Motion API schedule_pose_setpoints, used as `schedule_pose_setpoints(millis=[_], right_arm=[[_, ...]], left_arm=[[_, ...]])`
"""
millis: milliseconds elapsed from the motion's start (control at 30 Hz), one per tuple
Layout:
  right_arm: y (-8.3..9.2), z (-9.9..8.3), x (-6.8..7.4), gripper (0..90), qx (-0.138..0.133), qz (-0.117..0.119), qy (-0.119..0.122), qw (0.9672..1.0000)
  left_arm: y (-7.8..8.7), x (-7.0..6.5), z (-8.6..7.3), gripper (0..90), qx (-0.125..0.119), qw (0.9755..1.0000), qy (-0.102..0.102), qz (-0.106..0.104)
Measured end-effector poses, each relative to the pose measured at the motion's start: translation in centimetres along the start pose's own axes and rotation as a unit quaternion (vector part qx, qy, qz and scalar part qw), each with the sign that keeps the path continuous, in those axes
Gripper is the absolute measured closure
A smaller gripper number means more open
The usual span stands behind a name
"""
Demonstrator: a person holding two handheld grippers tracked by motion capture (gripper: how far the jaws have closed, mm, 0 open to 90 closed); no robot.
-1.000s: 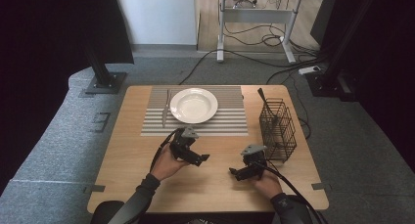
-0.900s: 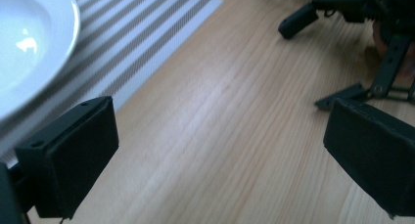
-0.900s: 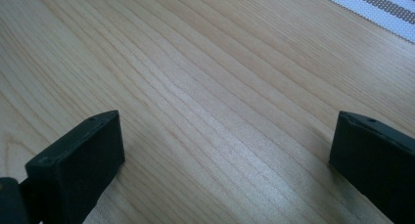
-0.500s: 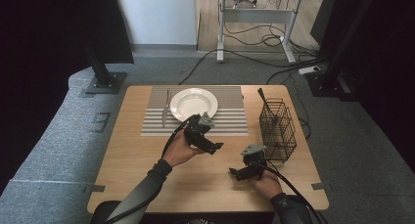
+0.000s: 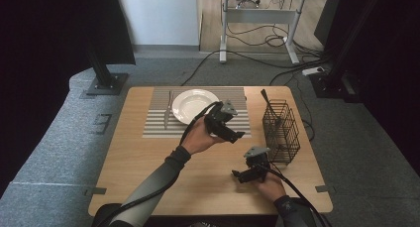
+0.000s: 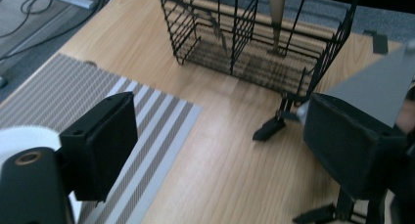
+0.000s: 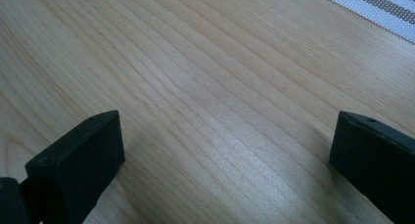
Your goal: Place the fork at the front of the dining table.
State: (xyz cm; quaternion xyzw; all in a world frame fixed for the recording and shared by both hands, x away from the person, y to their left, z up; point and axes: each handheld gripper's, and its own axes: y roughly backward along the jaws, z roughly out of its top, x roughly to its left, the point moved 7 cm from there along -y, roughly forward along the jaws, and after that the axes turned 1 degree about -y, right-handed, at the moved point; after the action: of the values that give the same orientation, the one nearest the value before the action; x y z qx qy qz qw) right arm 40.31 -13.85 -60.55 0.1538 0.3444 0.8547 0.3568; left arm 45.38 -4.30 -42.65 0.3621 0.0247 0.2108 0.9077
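My left gripper (image 5: 232, 130) is held above the table by the right edge of the striped placemat (image 5: 157, 122), pointing towards the black wire basket (image 5: 281, 130). Its jaws stand open with nothing between them (image 6: 220, 150). The basket (image 6: 254, 33) holds a utensil with a dark handle (image 5: 267, 100). My right gripper (image 5: 238, 174) rests low on the wood near the front right, open and empty (image 7: 225, 150). A white plate (image 5: 194, 104) lies on the placemat, with a knife (image 5: 168, 109) to its left.
The wooden table (image 5: 148, 177) has bare wood at the front left. The basket stands close to the table's right edge. In the left gripper view, the right gripper's black jaw tips (image 6: 269, 128) lie on the wood in front of the basket.
My left gripper has risen and moved away from the front of the table, towards the placemat's right edge and the basket. The right gripper has stayed put.
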Motion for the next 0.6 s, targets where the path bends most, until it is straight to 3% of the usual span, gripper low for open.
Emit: schedule_pose_setpoints(millis=[200, 300, 600], right_arm=[[0.0, 0.0, 0.0, 0.0, 0.001, 0.001, 0.001, 1.0000], [0.0, 0.0, 0.0, 0.0, 0.002, 0.001, 0.000, 1.0000], [0.0, 0.0, 0.0, 0.0, 0.001, 0.001, 0.000, 1.0000]], left_arm=[[-1.3, -0.6, 2.4, 15.6, 0.000, 0.9998, -0.019, -0.007], [-1.9, -1.1, 3.5, 18.0, -0.010, 0.9994, -0.011, -0.031], [-4.1, -1.8, 5.7, 28.4, -0.011, 0.9984, -0.011, -0.054]])
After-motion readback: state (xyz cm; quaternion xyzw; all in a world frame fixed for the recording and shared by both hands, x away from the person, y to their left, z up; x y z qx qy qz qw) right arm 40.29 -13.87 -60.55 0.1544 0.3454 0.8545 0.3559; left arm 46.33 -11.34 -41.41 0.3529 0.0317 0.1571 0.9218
